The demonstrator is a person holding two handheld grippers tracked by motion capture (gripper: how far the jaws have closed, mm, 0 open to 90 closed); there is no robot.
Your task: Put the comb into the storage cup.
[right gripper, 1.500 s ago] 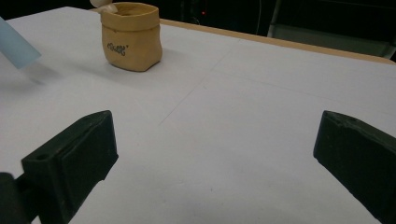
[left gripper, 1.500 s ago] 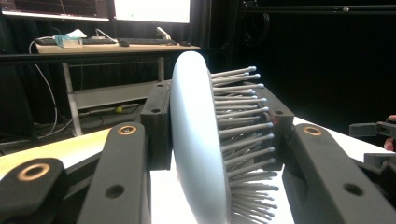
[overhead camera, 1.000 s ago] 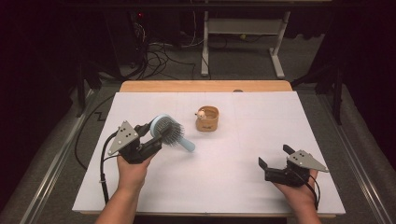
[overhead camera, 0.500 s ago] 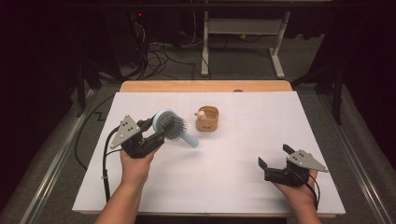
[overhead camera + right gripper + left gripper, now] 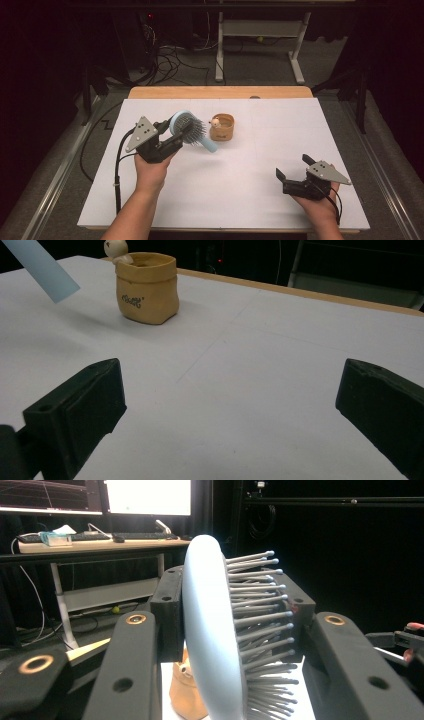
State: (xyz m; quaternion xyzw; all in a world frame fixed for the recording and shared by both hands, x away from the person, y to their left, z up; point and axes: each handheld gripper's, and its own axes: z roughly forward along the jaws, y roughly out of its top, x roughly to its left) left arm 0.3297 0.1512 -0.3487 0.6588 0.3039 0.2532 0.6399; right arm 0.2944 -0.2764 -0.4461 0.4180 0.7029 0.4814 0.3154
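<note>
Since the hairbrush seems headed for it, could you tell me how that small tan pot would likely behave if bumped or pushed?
The tan pot looks squat and broad-based, so it would probably slide rather than tip. It appears stiff, perhaps ceramic, so possibly chippable. The small figure at its rim may snap off easily.

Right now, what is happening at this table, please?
A person is working with a gripper in each hand. The left gripper is shut on the head of a light blue hairbrush and holds it up off the white table, with its handle pointing toward a small tan pot that stands just beyond it. The right gripper is open and holds nothing, low over the table's near right part.
</note>
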